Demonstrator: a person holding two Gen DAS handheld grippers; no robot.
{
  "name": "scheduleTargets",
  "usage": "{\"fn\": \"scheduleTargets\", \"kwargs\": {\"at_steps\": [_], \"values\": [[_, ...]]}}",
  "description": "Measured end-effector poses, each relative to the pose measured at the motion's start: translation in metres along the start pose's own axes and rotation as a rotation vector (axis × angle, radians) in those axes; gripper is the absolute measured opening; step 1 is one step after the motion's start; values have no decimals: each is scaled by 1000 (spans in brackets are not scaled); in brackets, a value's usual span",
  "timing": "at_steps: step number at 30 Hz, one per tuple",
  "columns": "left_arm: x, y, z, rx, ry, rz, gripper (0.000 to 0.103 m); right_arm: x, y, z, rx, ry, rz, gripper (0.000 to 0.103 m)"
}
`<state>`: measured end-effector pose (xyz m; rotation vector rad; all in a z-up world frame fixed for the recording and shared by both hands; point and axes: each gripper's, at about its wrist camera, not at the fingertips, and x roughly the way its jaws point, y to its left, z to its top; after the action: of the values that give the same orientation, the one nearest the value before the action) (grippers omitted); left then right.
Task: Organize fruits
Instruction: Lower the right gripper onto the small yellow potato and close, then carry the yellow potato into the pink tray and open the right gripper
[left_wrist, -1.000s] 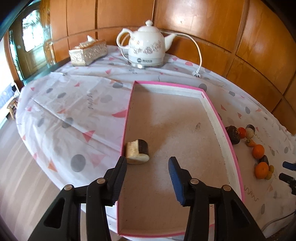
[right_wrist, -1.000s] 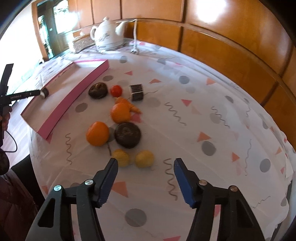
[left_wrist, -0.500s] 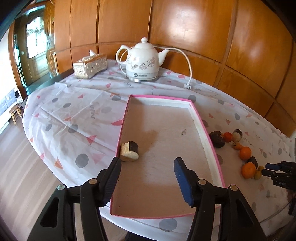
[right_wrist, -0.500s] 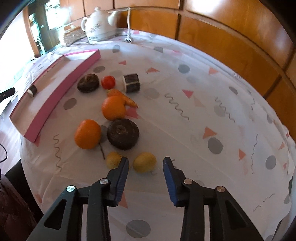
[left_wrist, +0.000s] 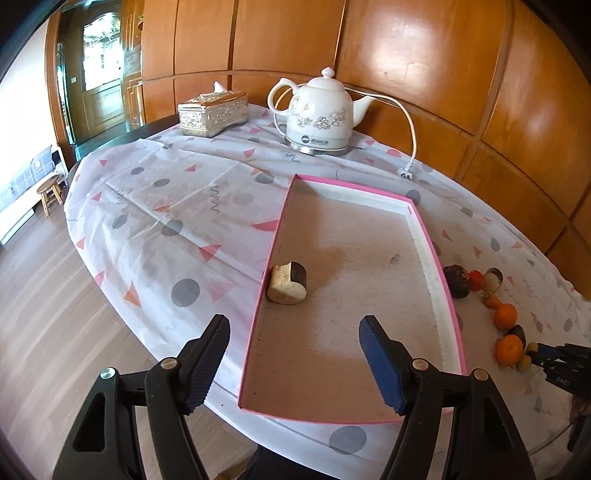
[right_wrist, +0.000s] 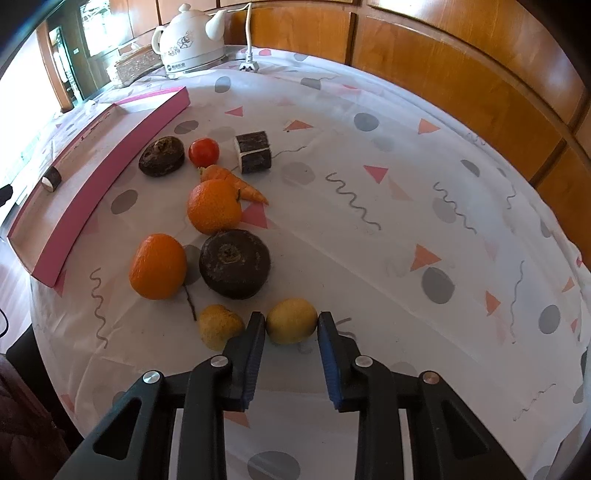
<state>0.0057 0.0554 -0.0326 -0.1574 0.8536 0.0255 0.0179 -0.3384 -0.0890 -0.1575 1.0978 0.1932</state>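
1. Left wrist view: the left gripper (left_wrist: 293, 338) hangs over the near end of the shallow pink-walled cardboard tray (left_wrist: 435, 273), its fingers spread wide with nothing between them.
2. Inside the tray, against its left wall, lies a short dark-skinned cylinder chunk with a pale cut face (left_wrist: 287, 283).
3. Beyond the tray stand a white floral ceramic kettle (left_wrist: 319, 115) and a gold embossed tissue box (left_wrist: 213, 113), on the white tablecloth with dots and triangles (left_wrist: 155, 206).
4. Right of the tray the fruits sit in a row, and the right gripper's dark tips show at the edge beside the nearest orange.
5. Right wrist view: the right gripper (right_wrist: 291, 325) brackets a small round yellow fruit (right_wrist: 291, 320); both pads touch its sides, and it rests on the cloth.
6. A second lumpy yellow fruit (right_wrist: 218, 325) lies just left of the left finger.
7. Further off sit a dark flattened round fruit (right_wrist: 235, 263), two oranges (right_wrist: 159, 266), a small carrot (right_wrist: 236, 182), a red tomato (right_wrist: 204, 151), another dark round one (right_wrist: 161, 156) and a dark cut cylinder (right_wrist: 254, 151).
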Motion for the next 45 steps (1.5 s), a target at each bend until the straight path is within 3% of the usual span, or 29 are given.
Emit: {"fn": "scheduleTargets", "kwargs": {"at_steps": [12, 15, 26, 34, 45], "values": [[-2, 3, 1, -3, -13, -2, 77, -23, -6, 4, 42, -58, -5, 29], [-4, 4, 2, -10, -18, -15, 83, -35, 1, 7, 28, -80, 9, 29], [-5, 12, 3, -46, -24, -23, 86, -69, 94, 49, -115, -215, 174, 29], [-4, 19, 1, -70, -20, -19, 86, -57, 171, 76, -214, -223, 273, 29], [2, 30, 1, -111, -9, -16, 87, -26, 220, 97, -241, -175, 266, 29]]}}
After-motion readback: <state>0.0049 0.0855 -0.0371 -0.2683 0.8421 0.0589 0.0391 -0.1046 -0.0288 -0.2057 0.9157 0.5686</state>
